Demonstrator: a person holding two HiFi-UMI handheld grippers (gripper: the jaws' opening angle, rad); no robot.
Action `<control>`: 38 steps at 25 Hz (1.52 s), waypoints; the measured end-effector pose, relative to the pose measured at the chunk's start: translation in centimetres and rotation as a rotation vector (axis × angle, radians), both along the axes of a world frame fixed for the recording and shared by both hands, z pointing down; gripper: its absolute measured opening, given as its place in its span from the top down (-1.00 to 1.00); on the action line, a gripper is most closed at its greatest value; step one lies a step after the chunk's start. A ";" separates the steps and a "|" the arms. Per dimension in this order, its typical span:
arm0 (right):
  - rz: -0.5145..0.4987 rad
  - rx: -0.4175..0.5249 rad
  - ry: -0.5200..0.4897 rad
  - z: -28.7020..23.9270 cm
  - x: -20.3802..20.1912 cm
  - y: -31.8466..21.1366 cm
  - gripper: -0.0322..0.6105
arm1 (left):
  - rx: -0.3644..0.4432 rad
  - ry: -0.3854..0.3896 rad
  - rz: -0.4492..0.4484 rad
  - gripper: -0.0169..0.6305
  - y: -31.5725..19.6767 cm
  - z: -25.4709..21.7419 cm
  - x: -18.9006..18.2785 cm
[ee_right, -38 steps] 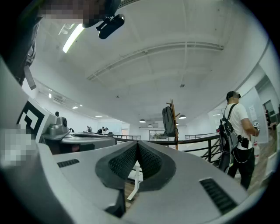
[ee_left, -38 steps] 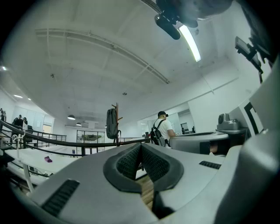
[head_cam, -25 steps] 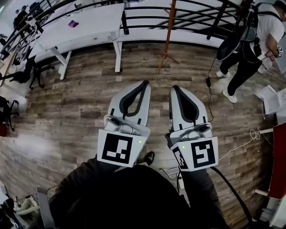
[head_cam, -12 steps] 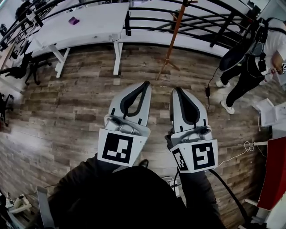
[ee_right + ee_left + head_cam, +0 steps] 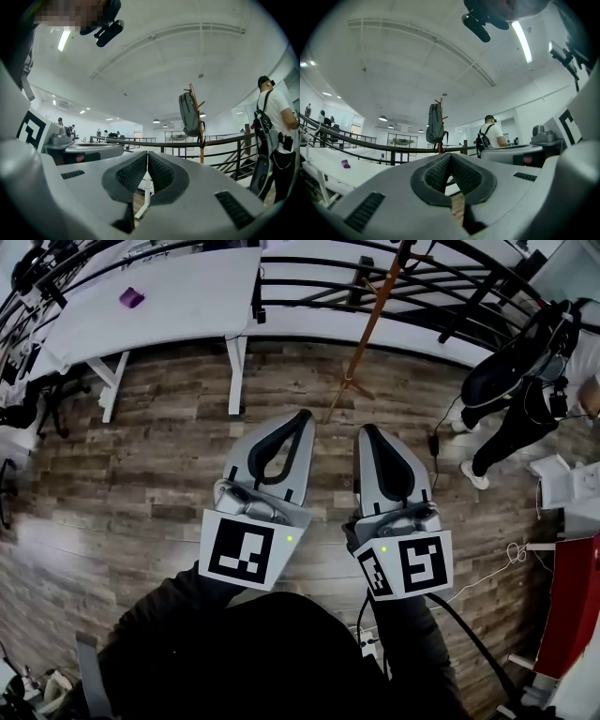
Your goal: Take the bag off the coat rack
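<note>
- Grippers, two, sit level and side by side above the wood floor [image 5: 141, 465]. The left gripper [image 5: 304, 415] is clenched on nothing, and the right gripper [image 5: 366, 427] is likewise clamped empty, pads meeting at the tips.
- One bag [image 5: 435, 123], a grey backpack, hangs high on the single coat rack [image 5: 371, 326], ahead of both grippers and well apart from them.
- One white table [image 5: 178, 296] stands by a black railing [image 5: 309, 282], with one small purple item [image 5: 131, 298] lying on it.
- A second white surface [image 5: 375, 326] runs beside the table; whether it is another table is hard to tell.
- One bystander [image 5: 525, 381] in a white shirt, wearing a dark backpack, stands right of the rack and is partly cut off at the head view's edge.
- Distant figures [image 5: 59, 122] stand along the railing, too small to count surely.
- The rack's top is cut off by the head view's upper edge, so the bag shows only in the gripper views.
</note>
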State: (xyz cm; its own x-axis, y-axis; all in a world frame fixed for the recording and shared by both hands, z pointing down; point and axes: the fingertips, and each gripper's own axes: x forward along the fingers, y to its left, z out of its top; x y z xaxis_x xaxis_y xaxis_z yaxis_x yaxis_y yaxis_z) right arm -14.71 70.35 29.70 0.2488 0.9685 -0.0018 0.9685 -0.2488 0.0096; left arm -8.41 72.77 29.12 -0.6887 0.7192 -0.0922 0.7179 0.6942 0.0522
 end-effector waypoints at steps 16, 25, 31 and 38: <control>0.047 -0.055 -0.022 -2.7 -0.7 13.8 0.88 | 0.003 0.006 0.060 0.92 13.5 -0.1 -0.9; 0.077 -0.067 -0.034 -0.5 -3.5 19.8 0.88 | -0.009 0.015 0.084 0.92 20.2 2.1 -4.0; 0.064 -0.041 -0.027 0.5 -5.9 26.7 0.88 | 0.020 0.025 0.086 0.92 26.8 3.0 -6.9; 0.065 -0.029 -0.021 1.1 -9.1 33.8 0.88 | 0.036 0.031 0.095 0.92 33.9 3.7 -10.7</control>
